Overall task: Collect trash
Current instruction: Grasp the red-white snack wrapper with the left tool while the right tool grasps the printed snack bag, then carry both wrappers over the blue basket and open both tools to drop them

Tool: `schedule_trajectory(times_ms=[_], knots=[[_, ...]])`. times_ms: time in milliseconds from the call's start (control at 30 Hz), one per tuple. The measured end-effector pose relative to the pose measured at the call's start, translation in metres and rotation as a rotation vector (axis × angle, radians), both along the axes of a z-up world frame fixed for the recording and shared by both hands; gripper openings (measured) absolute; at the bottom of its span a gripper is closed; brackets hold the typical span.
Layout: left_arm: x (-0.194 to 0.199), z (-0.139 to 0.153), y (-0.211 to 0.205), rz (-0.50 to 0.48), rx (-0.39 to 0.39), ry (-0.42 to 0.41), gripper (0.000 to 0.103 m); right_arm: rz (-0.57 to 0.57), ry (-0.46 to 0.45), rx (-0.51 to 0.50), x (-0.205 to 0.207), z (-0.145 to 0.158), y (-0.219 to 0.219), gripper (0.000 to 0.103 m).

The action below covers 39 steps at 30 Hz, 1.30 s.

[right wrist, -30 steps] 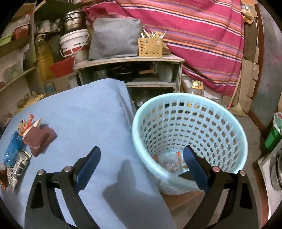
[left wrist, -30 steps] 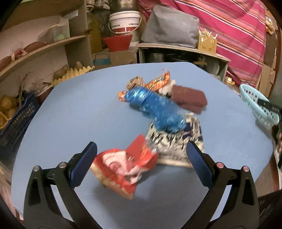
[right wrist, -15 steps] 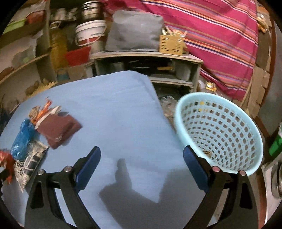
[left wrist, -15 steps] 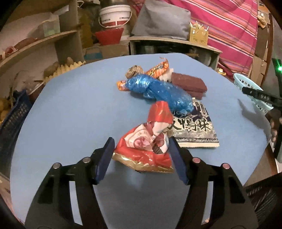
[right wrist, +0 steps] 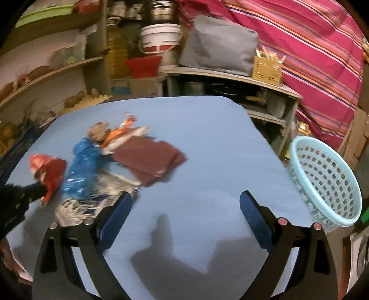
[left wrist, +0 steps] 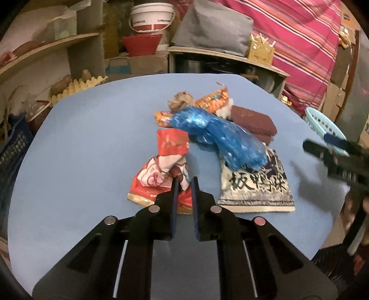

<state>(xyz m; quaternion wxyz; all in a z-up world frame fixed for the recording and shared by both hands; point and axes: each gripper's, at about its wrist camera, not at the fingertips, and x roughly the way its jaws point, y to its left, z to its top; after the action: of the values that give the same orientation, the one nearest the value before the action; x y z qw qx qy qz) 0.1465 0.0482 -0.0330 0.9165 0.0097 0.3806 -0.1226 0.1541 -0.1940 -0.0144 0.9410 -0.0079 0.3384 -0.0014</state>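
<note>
Where pinched, red wrapper (left wrist: 161, 175) seemingly crumpled

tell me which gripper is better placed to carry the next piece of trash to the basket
Left. The left gripper is shut on the red wrapper, so it has trash in its grasp. The right gripper is open and holds nothing, though it sits nearer the light blue basket.

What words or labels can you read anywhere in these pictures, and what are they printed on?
"板鸭味": black-and-white packet.
Red packet in the left gripper: print too crumpled to read.
White bucket: label too blurred.
Orange wrapper: print too small.
</note>
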Motion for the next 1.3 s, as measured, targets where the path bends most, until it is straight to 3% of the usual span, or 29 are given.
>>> schedule_trajectory(times_ms=[300,533,567,633,667,767,833,1000,1300], knots=[[-0.002,0.008,0.025,0.082,0.003,-0.018,0.008,0.096,0.059,0.006,-0.006,-0.012,0.045,0.093],[-0.004,0.007,0.041,0.112,-0.016,-0.016,0.008,0.036,0.119,-0.02,0.005,-0.026,0.058,0.09],[-0.004,0.006,0.044,0.113,-0.017,-0.015,0.008,0.026,0.129,-0.016,0.006,-0.029,0.058,0.087],[-0.005,0.006,0.045,0.116,-0.017,-0.015,0.008,0.024,0.178,0.027,0.012,-0.036,0.053,0.061],[-0.006,0.006,0.046,0.116,-0.015,-0.016,0.008,0.023,0.188,0.039,0.013,-0.038,0.052,0.061],[-0.005,0.006,0.047,0.117,-0.016,-0.017,0.008,0.03,0.176,0.027,0.012,-0.036,0.049,0.041],[-0.005,0.007,0.044,0.119,-0.02,-0.02,0.008,0.039,0.175,0.036,0.012,-0.035,0.046,0.02],[-0.003,0.012,0.031,0.107,-0.027,-0.037,0.008,0.053,0.177,0.063,0.013,-0.032,0.031,0.007],[-0.008,0.033,-0.008,0.059,-0.035,-0.086,0.008,0.033,0.141,0.072,0.009,-0.014,-0.02,0.005]])
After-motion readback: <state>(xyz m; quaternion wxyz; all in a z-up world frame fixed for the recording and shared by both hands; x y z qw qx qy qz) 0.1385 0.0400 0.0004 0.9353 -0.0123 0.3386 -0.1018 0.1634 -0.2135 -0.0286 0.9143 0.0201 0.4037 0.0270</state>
